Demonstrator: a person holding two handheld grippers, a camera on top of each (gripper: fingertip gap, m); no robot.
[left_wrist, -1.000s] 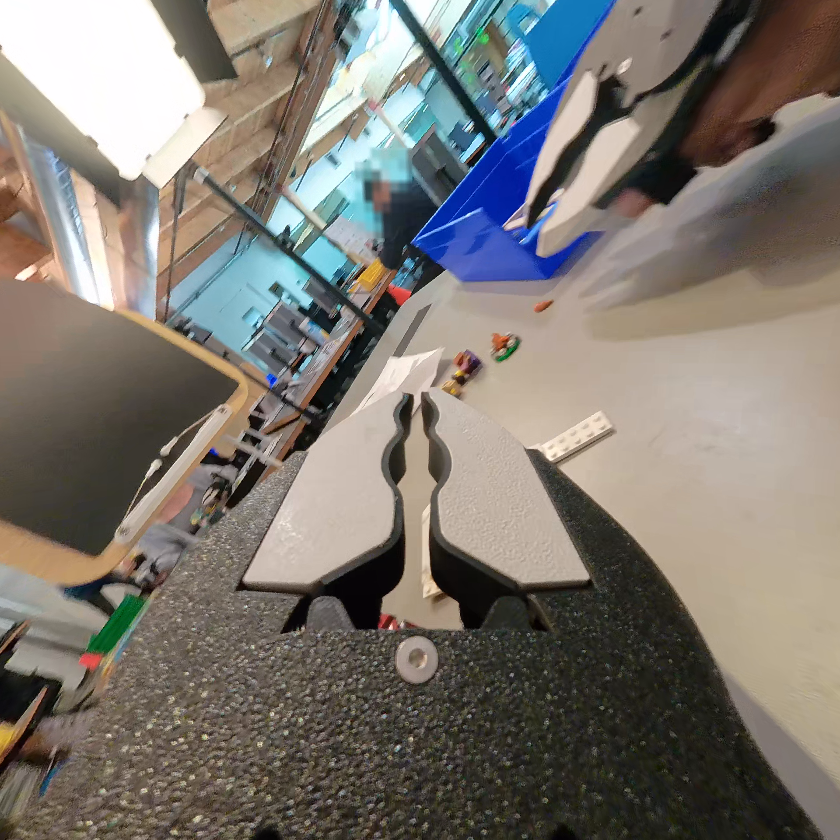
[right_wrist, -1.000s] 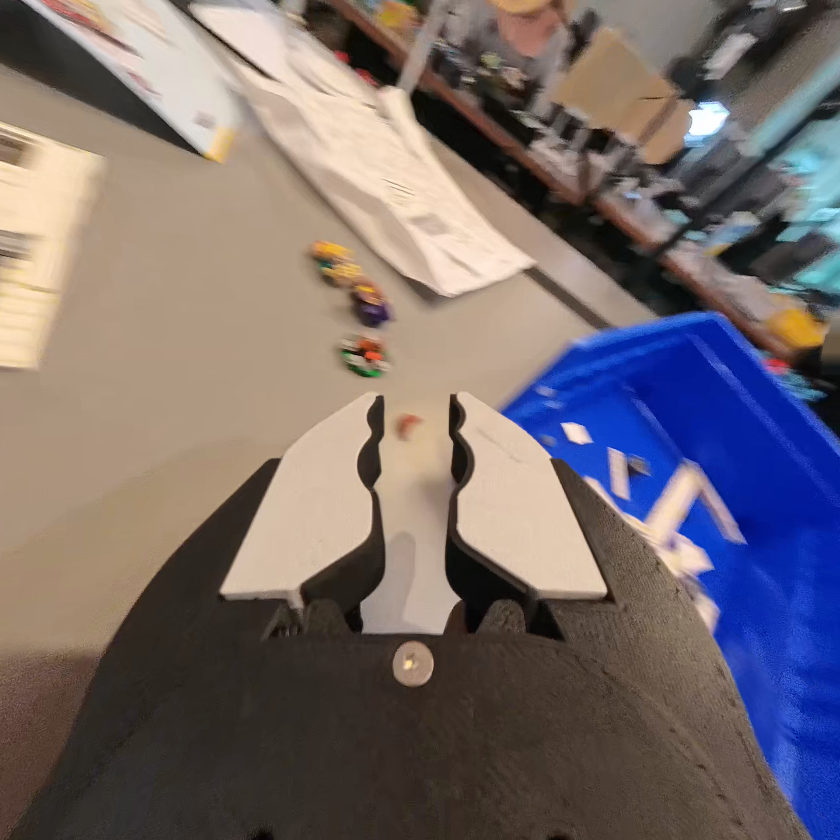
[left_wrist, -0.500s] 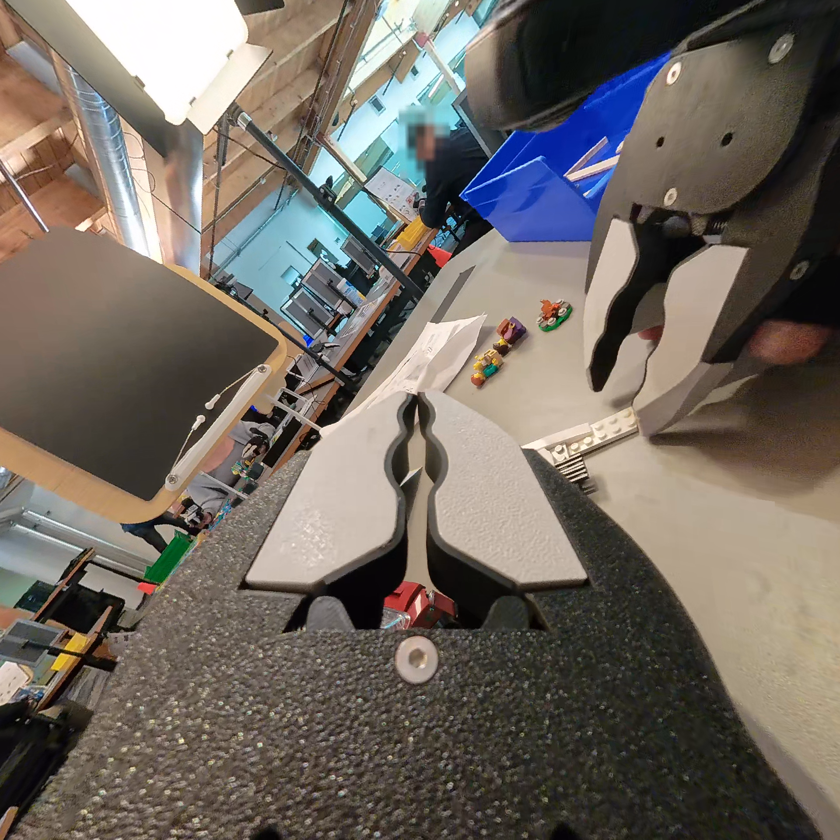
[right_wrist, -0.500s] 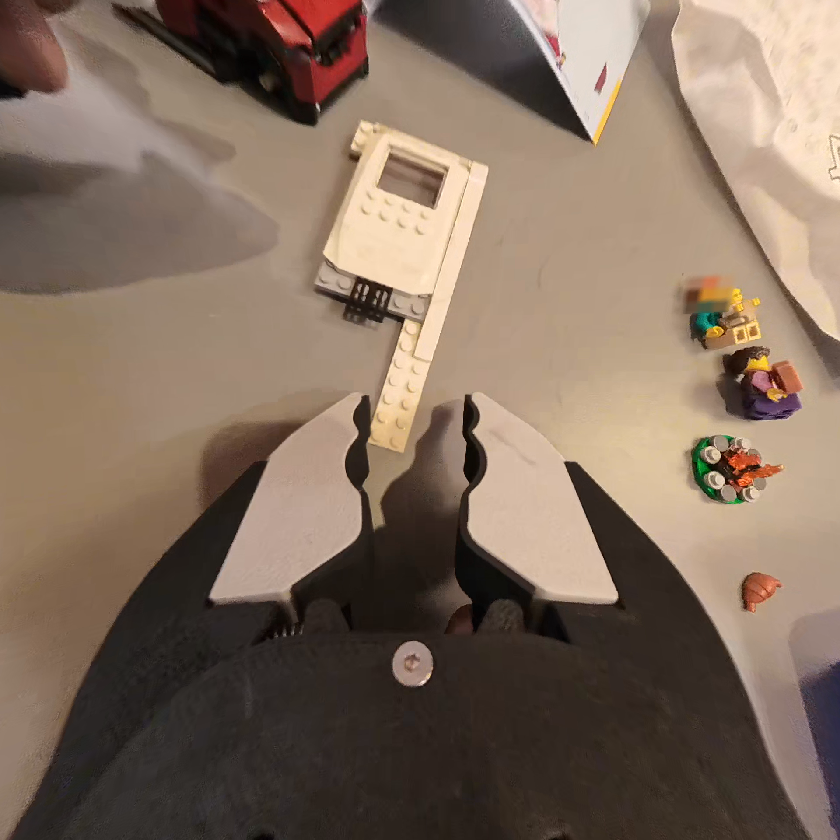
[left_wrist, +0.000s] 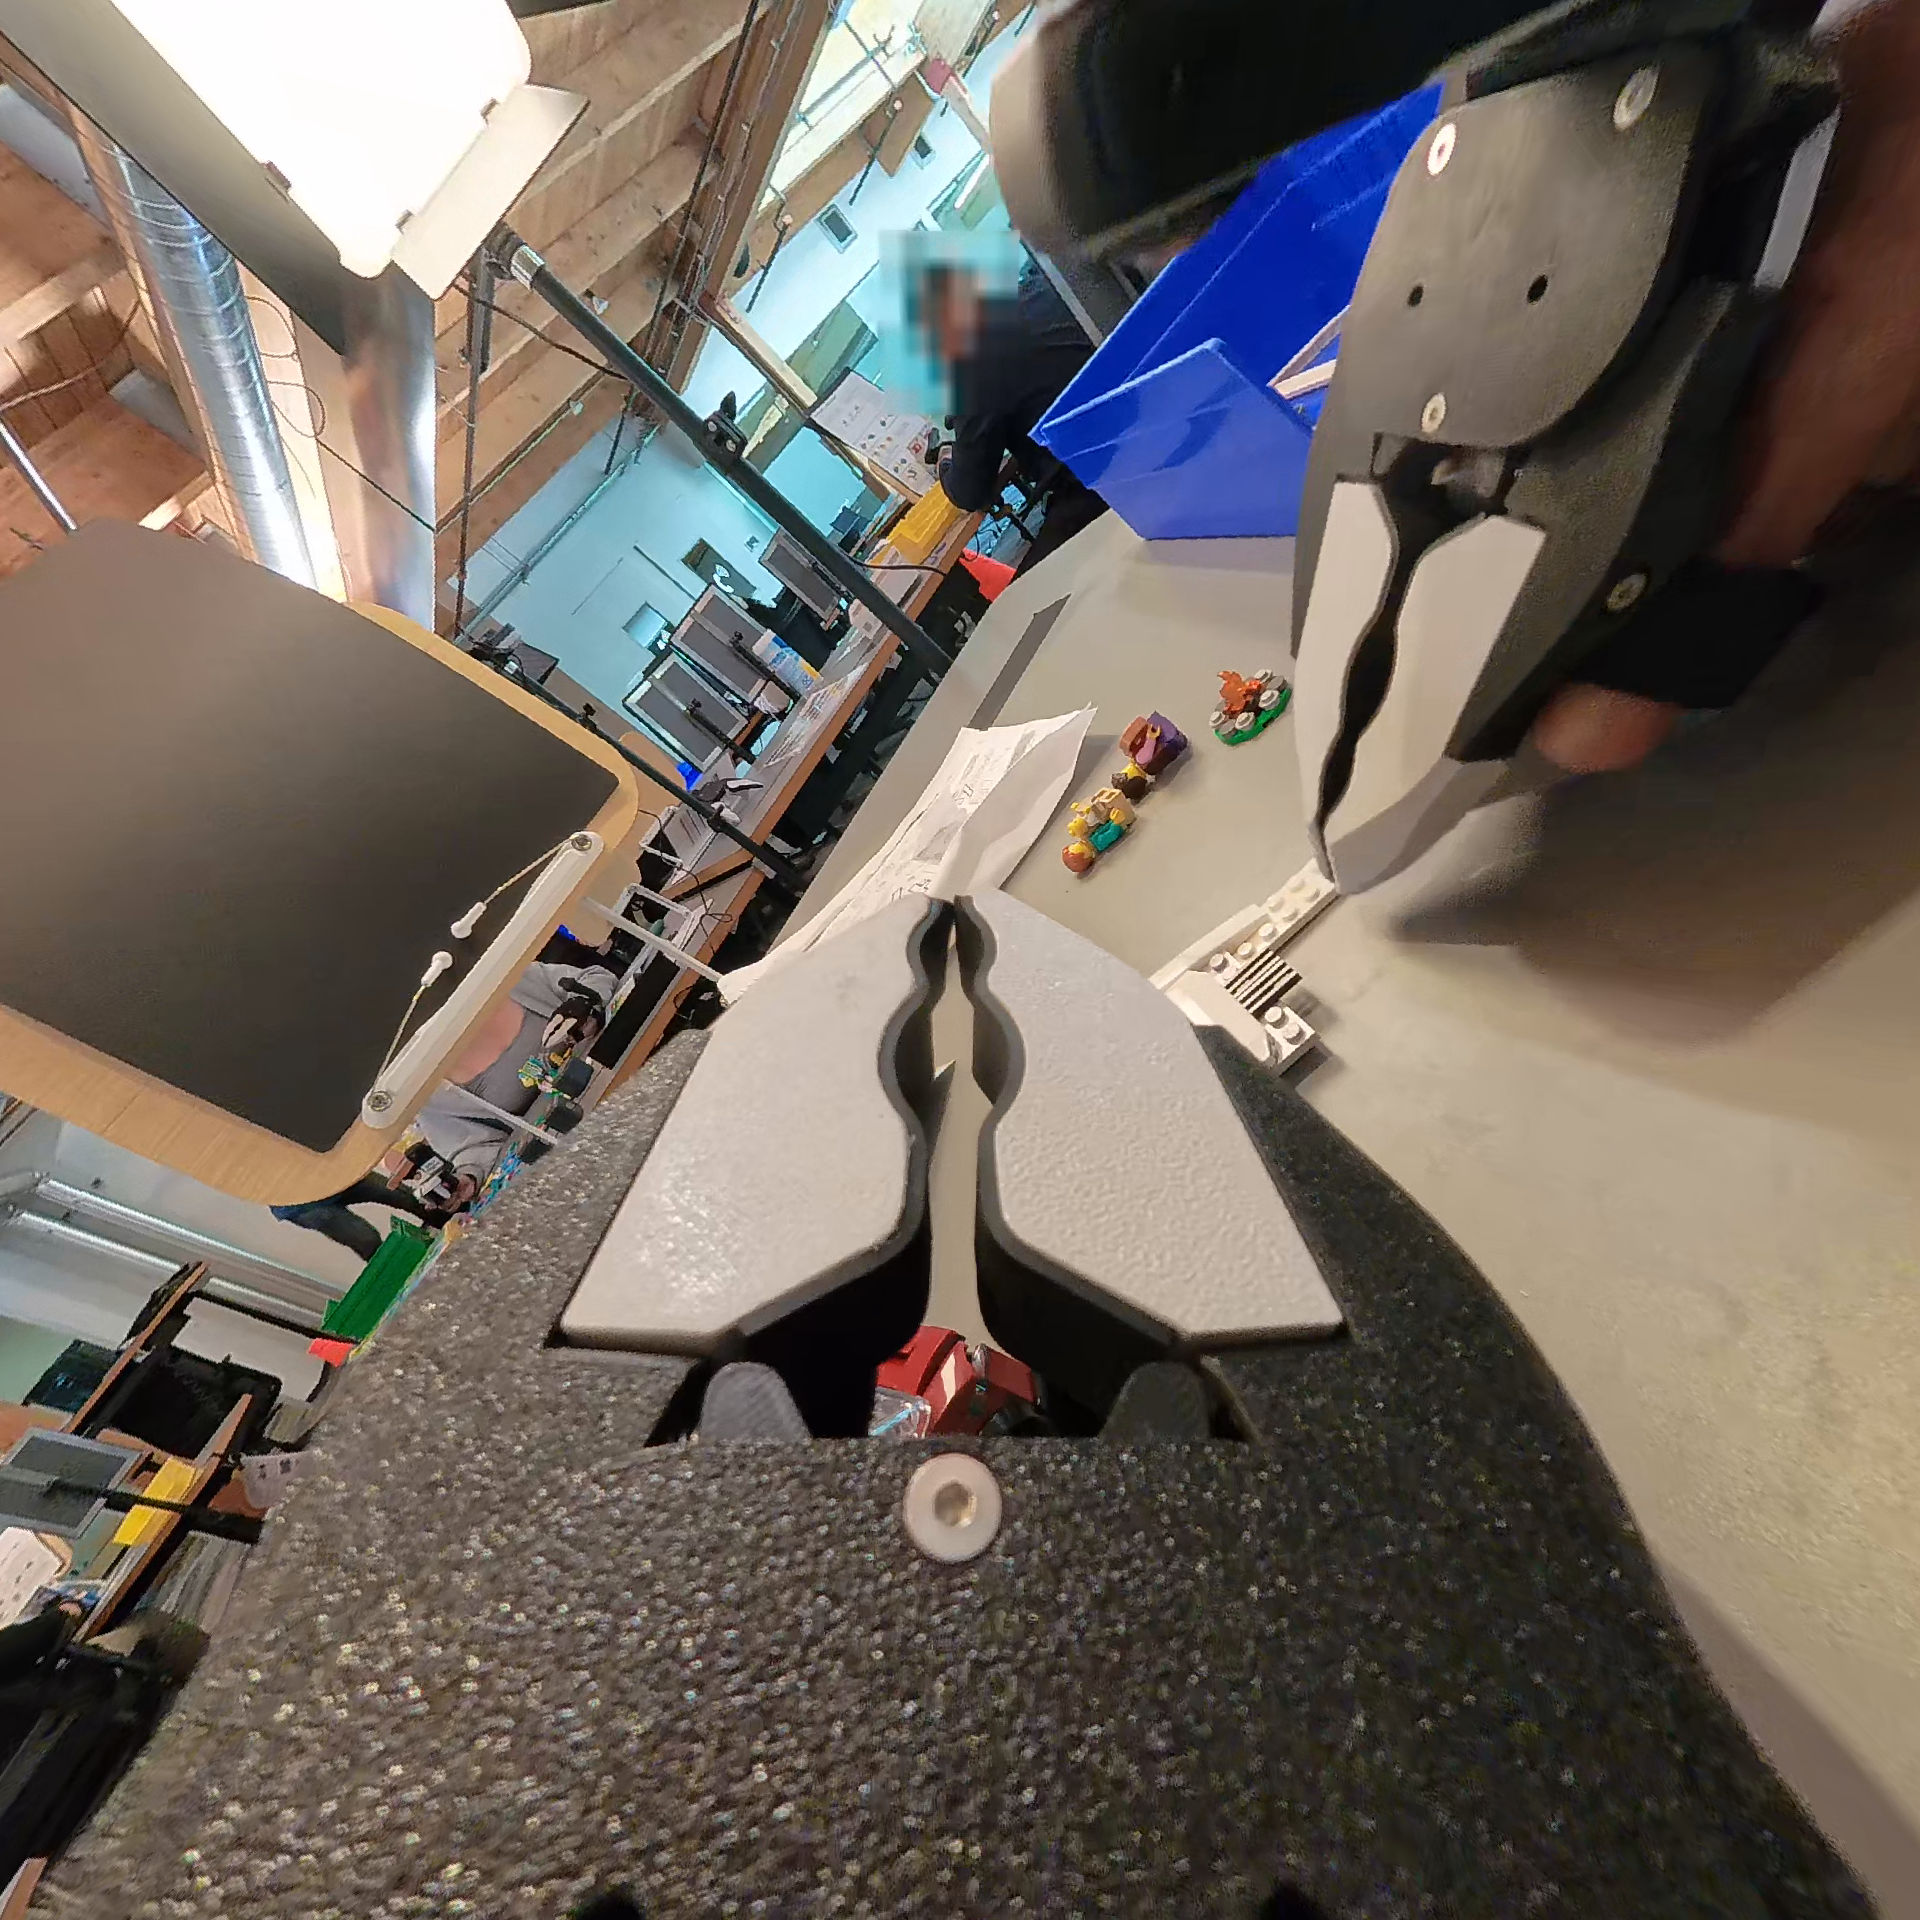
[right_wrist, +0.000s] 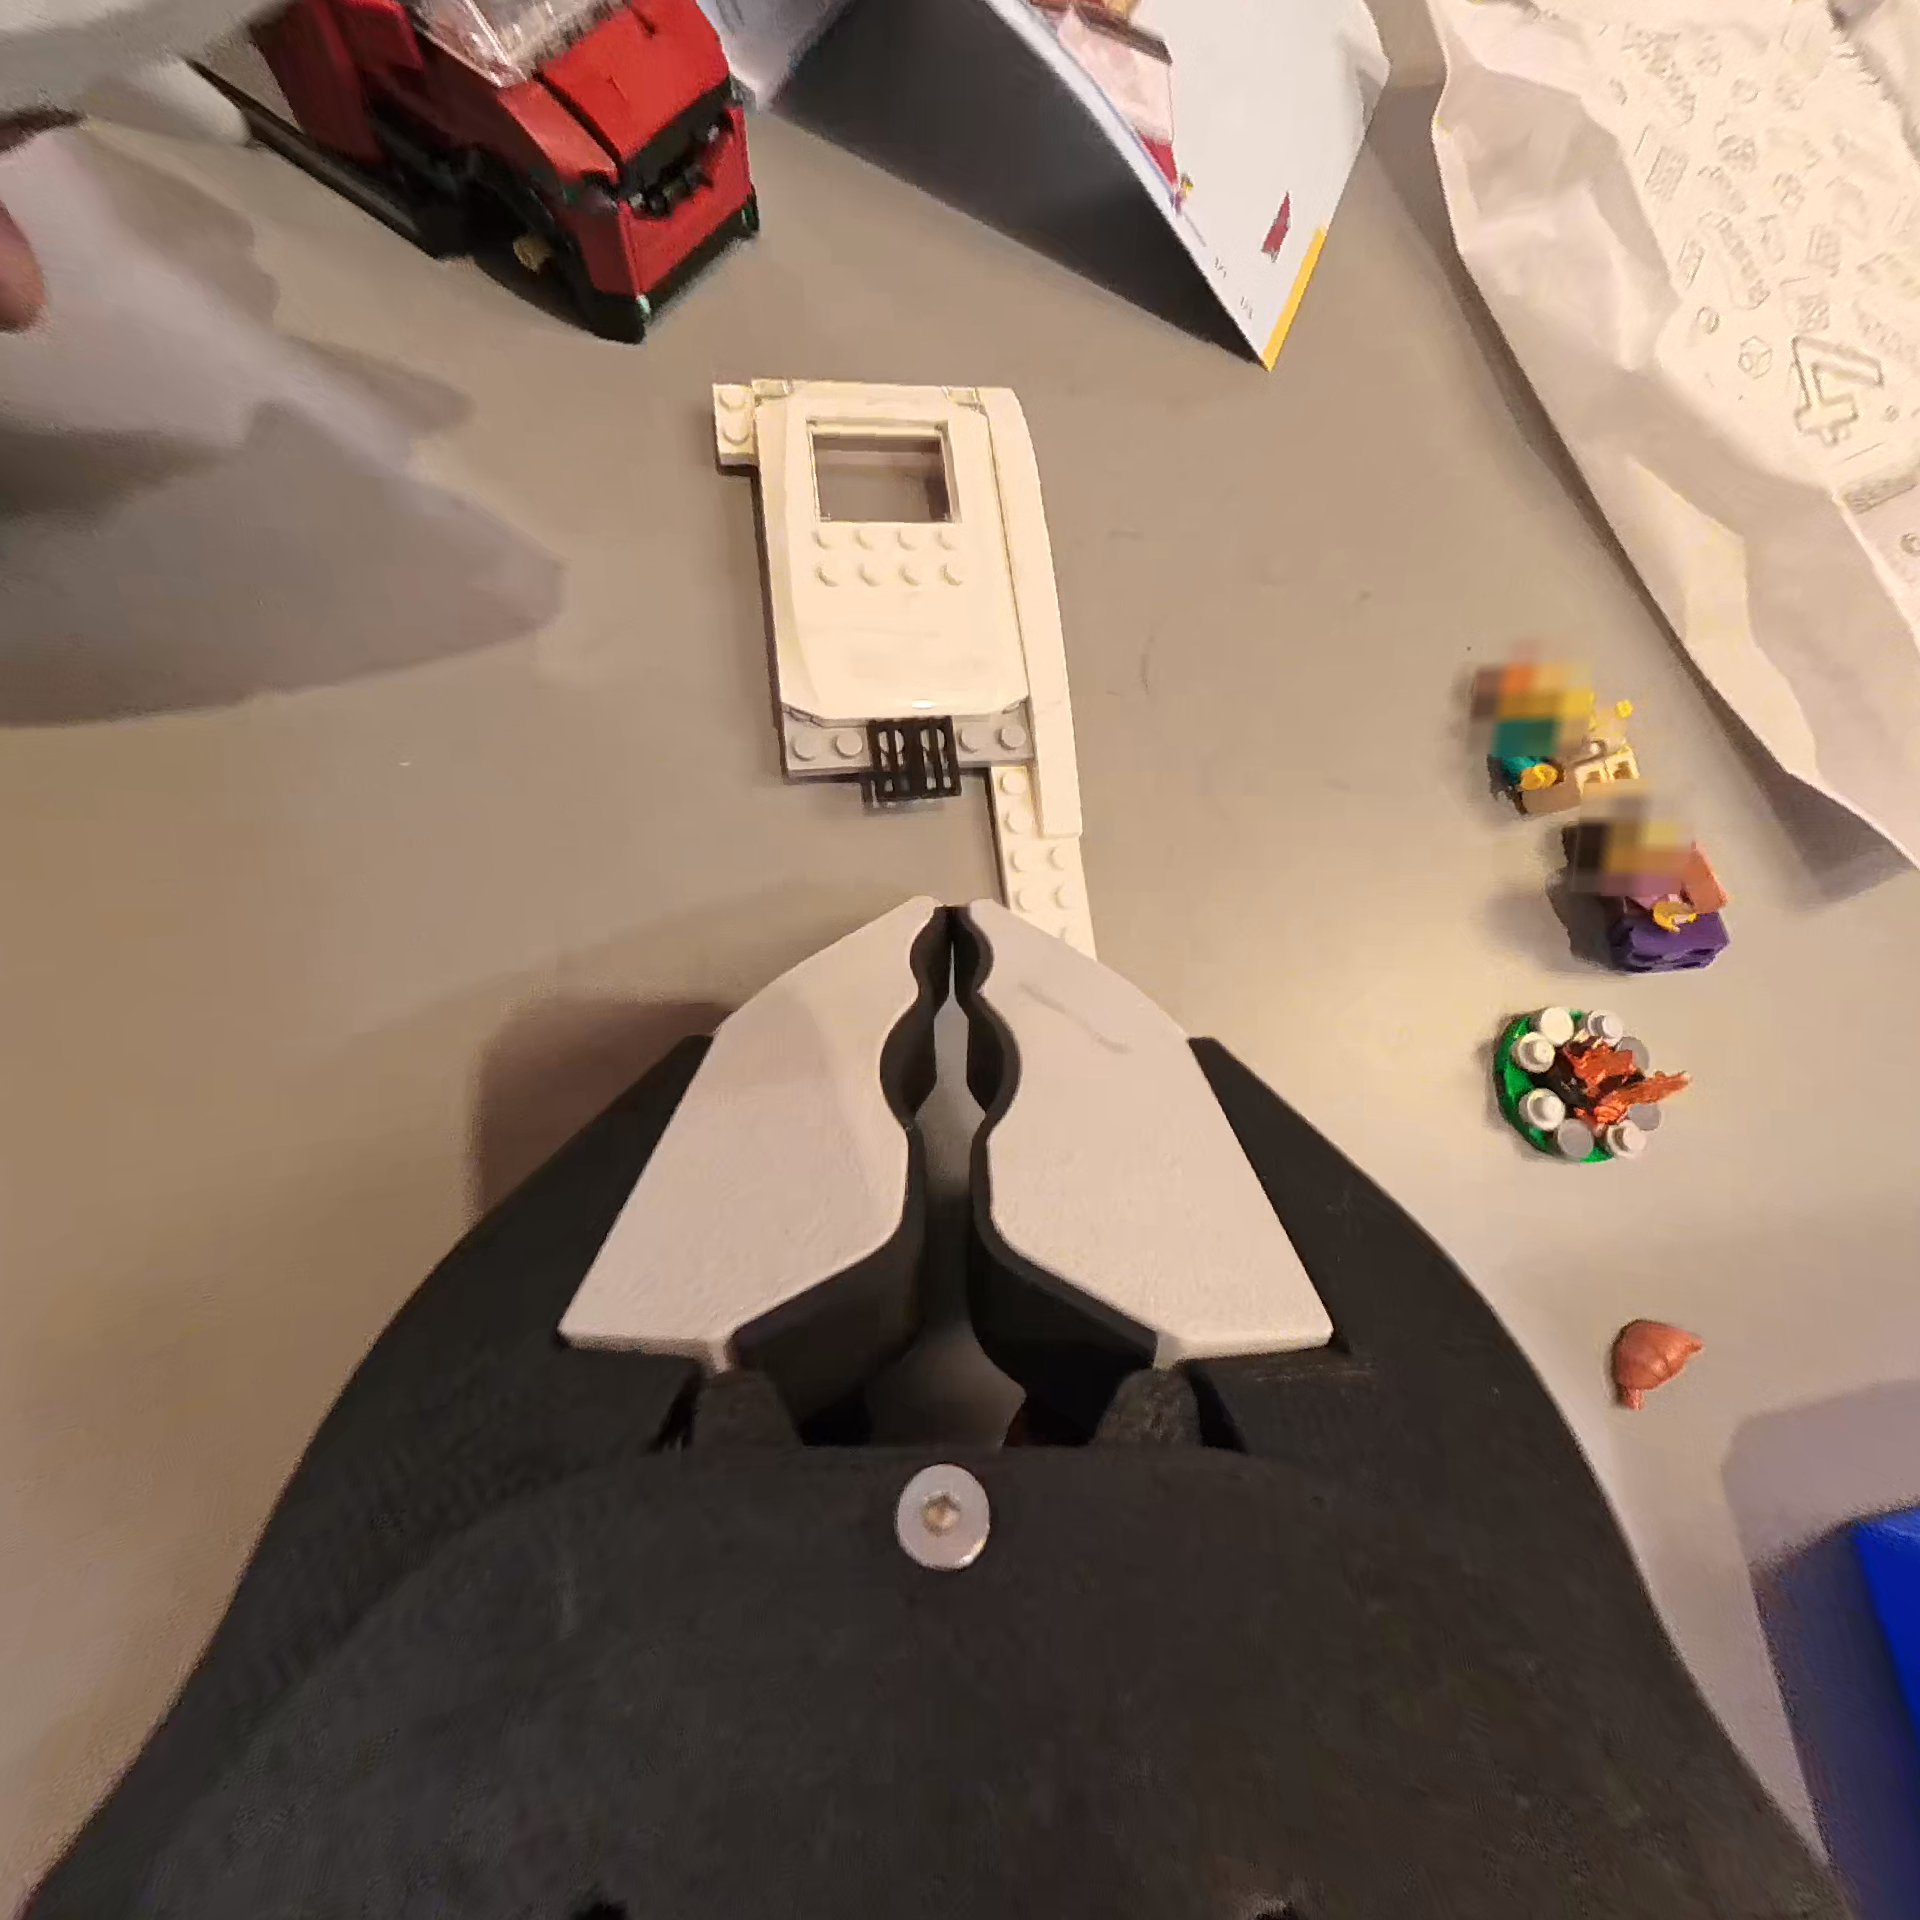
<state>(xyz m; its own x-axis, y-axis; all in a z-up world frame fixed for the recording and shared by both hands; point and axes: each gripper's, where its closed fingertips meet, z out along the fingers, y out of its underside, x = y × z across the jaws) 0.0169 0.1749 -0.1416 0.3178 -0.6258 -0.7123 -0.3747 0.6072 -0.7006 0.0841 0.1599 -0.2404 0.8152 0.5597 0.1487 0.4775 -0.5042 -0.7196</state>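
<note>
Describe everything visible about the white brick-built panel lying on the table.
The white panel lies flat on the grey table. It looks like plastic: smooth and studded plates, a square window opening, a grey strip with a black grille, and a narrow studded arm reaching toward the shut right hand-held gripper, whose fingertips overlap its end; contact unclear.

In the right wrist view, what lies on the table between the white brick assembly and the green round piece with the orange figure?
Nothing: the right wrist view shows bare grey table between the white brick assembly and the green round piece.
</note>
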